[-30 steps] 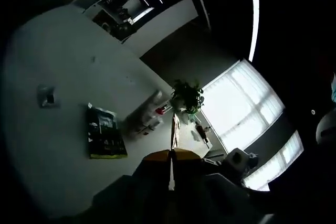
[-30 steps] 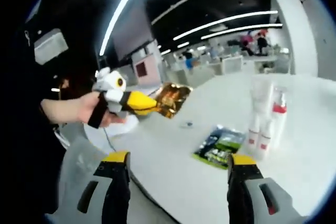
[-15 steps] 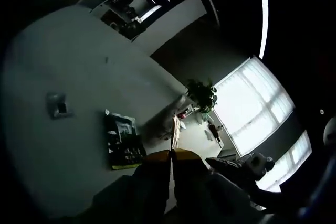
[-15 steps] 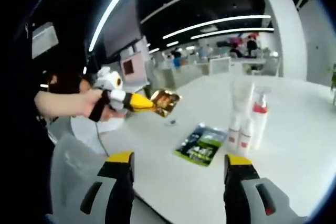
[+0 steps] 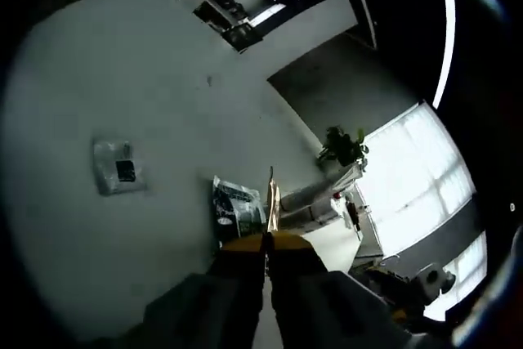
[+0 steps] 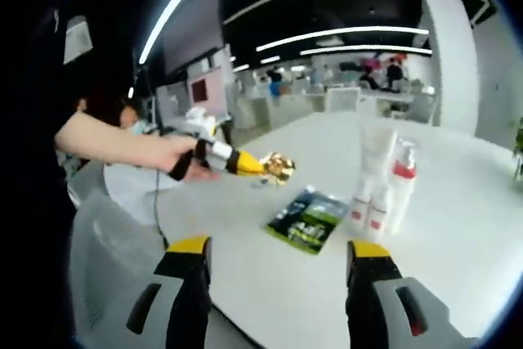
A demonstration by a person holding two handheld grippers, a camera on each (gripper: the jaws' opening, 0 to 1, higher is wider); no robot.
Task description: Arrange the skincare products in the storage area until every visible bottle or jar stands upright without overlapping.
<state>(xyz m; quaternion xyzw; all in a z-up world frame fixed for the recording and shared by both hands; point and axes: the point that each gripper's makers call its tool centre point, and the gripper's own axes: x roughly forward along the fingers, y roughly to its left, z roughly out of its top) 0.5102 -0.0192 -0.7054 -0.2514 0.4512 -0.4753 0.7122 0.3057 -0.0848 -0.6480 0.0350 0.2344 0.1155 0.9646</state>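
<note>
A cluster of skincare bottles stands upright on the white table (image 6: pixel 458 234): a tall white tube (image 6: pixel 377 151), a pump bottle with a red collar (image 6: pixel 402 184) and two small bottles (image 6: pixel 368 210). A green and black packet (image 6: pixel 308 218) lies flat in front of them. In the left gripper view my left gripper (image 5: pixel 267 244) is shut on a gold sachet (image 5: pixel 273 200), seen edge-on above the packet (image 5: pixel 237 210) and beside the bottles (image 5: pixel 323 198). The right gripper view has a hand holding that gripper (image 6: pixel 260 165) and sachet (image 6: pixel 279 167) over the table. My right gripper (image 6: pixel 279 261) is open and holds nothing.
A small silver sachet (image 5: pixel 118 167) lies alone on the table to the left. A potted plant (image 5: pixel 343 145) stands by bright windows. A grey chair back (image 6: pixel 106 271) rises at the table's near edge. Desks and people fill the far background.
The left gripper has carried the gold sachet lower and nearer the green packet and bottles. Both cameras have shifted. The right gripper stays open.
</note>
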